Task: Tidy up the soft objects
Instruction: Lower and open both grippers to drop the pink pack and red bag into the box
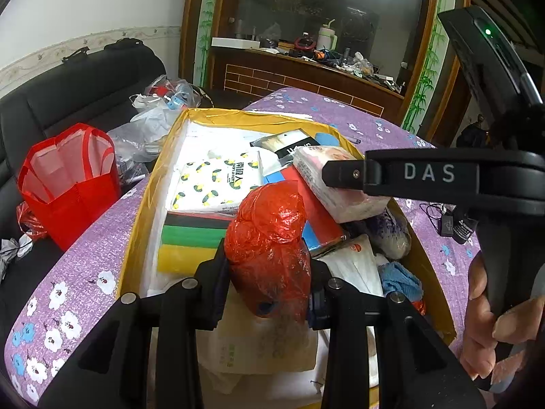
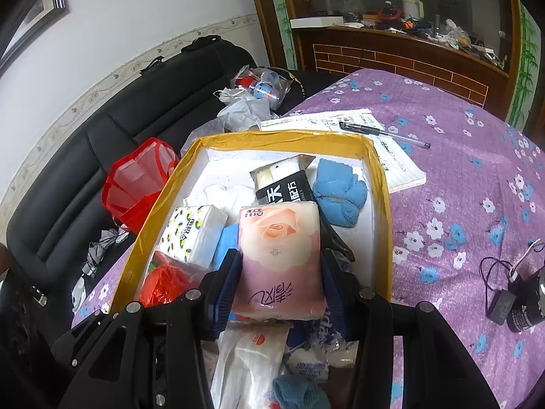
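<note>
Tissue pack (image 2: pixel 280 259) clamped by right hand-held gripper (image 2: pixel 281 281), long axis pointing away, above box (image 2: pixel 381 184). Red bag (image 1: pixel 269 248) clamped upright by left hand-held gripper (image 1: pixel 269 293).

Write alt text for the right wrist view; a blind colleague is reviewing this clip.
The right gripper clamps a pink rose-print tissue pack above a yellow-rimmed box full of soft goods: a lemon-print tissue pack, a blue towel, a crumpled red plastic bag. The box sits on a purple floral cloth.
</note>
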### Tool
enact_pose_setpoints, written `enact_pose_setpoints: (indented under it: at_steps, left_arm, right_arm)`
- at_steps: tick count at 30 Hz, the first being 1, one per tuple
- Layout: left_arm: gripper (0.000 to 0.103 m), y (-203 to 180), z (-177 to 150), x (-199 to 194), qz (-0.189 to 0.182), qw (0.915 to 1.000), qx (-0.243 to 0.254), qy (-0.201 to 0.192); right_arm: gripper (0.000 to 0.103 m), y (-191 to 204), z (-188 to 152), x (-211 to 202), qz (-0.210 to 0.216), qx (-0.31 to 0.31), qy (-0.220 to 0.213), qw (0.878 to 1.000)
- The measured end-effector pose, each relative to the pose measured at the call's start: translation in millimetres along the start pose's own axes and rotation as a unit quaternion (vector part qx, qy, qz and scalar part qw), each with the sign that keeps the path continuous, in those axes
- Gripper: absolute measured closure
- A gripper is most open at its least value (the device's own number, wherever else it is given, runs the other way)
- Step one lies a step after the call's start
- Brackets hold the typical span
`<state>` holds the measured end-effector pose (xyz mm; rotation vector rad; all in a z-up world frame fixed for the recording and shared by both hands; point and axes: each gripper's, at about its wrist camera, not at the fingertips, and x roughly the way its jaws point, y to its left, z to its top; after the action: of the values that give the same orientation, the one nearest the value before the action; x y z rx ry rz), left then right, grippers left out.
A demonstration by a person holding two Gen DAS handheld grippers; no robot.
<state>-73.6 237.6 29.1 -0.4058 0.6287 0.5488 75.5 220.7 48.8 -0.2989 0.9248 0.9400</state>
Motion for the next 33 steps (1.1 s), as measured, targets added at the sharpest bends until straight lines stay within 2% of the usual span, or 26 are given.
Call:
enact_pose_setpoints:
  at_steps: [11,14,21,24,33]
  left_arm:
    - [0.070,-7.0,0.1,2.8,0.007,0.9998,0.018,-0.001]
    - [0.065,-7.6,-0.2,1.8,0.003,0.9998,0.018,-0.002]
    - [0.056,-13.3,-3.5,-4.0,-0.006,0.9997,0.024,-0.003]
    - [0.046,-14.3,-4.5,-7.0,-0.006,0.9997,0.023,-0.005]
    - [0.044,-21.6,-10.3,-18.9,0.003,0.9995,0.028,-0.016]
  right_arm:
    - [0.051,4.5,8.9,21.7,-0.009,-0.013,0.011,1.000]
    - [0.049,1.0,7.2,18.6,0.000,-0.004,0.012,1.000]
    - [0.047,-4.0,3.7,3.1,0.020,0.010,0.004,1.000]
    - [0.043,-3.9,2.4,-6.1,0.026,0.015,-0.002,1.000]
    - [0.040,-7.9,-15.0,-39.6,0.034,0.021,-0.029,0.999]
